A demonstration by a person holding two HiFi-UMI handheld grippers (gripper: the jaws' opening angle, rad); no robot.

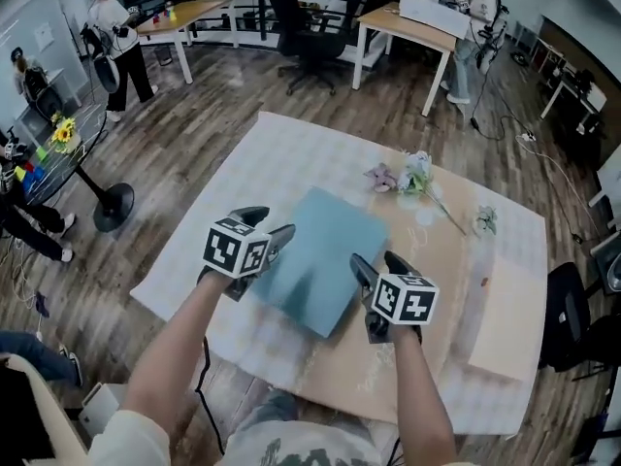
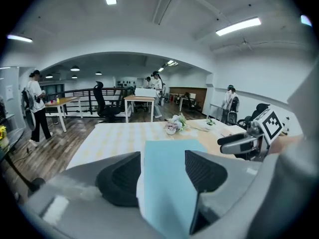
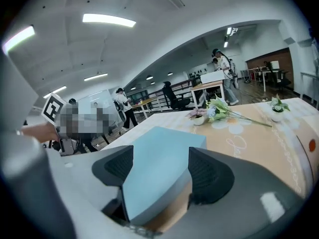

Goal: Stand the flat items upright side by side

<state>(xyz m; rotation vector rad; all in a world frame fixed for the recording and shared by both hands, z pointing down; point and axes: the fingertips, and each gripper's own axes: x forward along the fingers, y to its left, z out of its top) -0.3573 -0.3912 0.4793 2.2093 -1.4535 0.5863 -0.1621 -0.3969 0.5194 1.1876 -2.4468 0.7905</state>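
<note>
On the desk (image 1: 281, 149), draped in pale checked cloth (image 1: 194, 280) with a tan printed mat (image 1: 427, 289) on top: one pale blue, thin, flat square slab (image 1: 325, 255), lying flat near the middle, not yet upright.

Left tongs (image 1: 277, 221): wide, straddling the slab's left corner, no pinch visible.
Right tongs (image 1: 376, 258): wide too, set over the slab's near right edge, pads clear of it as far as seen. Nothing lifted.

Beyond the slab's far corner: a spray of artificial flowers (image 1: 412, 175), then a small white pot with greenery (image 1: 485, 219). At the mat's right: a pale beige flat panel (image 1: 509, 318), possibly a second item; cannot tell.

Judged step: closing on two edges to tip the slab up.

Risks from here:
- Shallow bite at a corner: likely to pivot or slide out once loaded.
- Uneven raising between the two hands: twist, then a drop back flat.
- Thin lower edge on loose cloth: apt to skid or topple on release, with nothing to lean against.
- Far corner swung forward: could sweep the flowers.
- Dragging instead of lifting: rucked cloth, poorer footing.
</note>
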